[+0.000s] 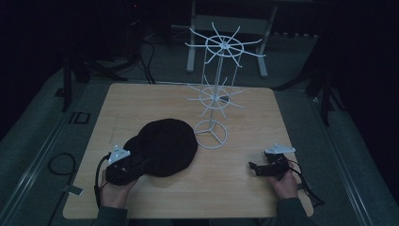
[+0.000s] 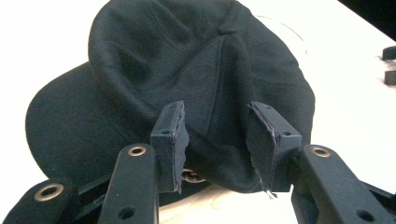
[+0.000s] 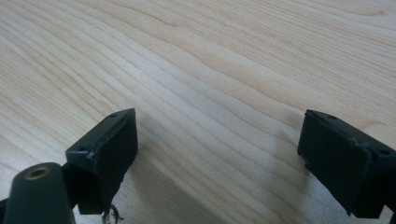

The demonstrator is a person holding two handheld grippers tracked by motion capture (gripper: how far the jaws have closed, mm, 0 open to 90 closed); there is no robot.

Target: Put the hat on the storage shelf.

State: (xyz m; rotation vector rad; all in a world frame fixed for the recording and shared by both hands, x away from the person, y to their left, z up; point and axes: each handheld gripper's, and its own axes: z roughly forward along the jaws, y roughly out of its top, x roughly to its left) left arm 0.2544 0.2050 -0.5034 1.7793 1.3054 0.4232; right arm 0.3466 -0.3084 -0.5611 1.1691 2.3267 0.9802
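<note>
Dark room all around, with a light wooden surface [image 1: 235, 183] lit in the middle and some stand legs and cables on the floor behind it. On it lies a black cap [image 1: 164, 146], left of centre, crown up, brim pointing toward the near-left corner as far as I can make out in this dim high view.

Left gripper [image 1: 123, 162] is right at the near edge of the cap. In the left gripper view its fingers [image 2: 170, 140] are spread apart with the back rim of the cap [image 2: 201, 84] sitting between them, so released, not pinching anything yet. Right gripper [image 1: 268, 165] rests well off to the right over bare wood, fingers [image 3: 105, 144] wide apart too, holding nothing.

My guess is the cap is meant for the white wire rack [image 1: 216, 89] standing just behind it, with two tiers of spoke hooks. To do the grab well, I'd slide the left fingers a bit further in so they catch a proper fold of fabric at the rim instead of just the edge, then close firmly. Soft cloth slips out easily.

What's in the way: the rack's round wire base [image 1: 211, 134] sits almost touching the cap's far side, and the lower spokes hang over that area, so lift straight up before swinging across.
</note>
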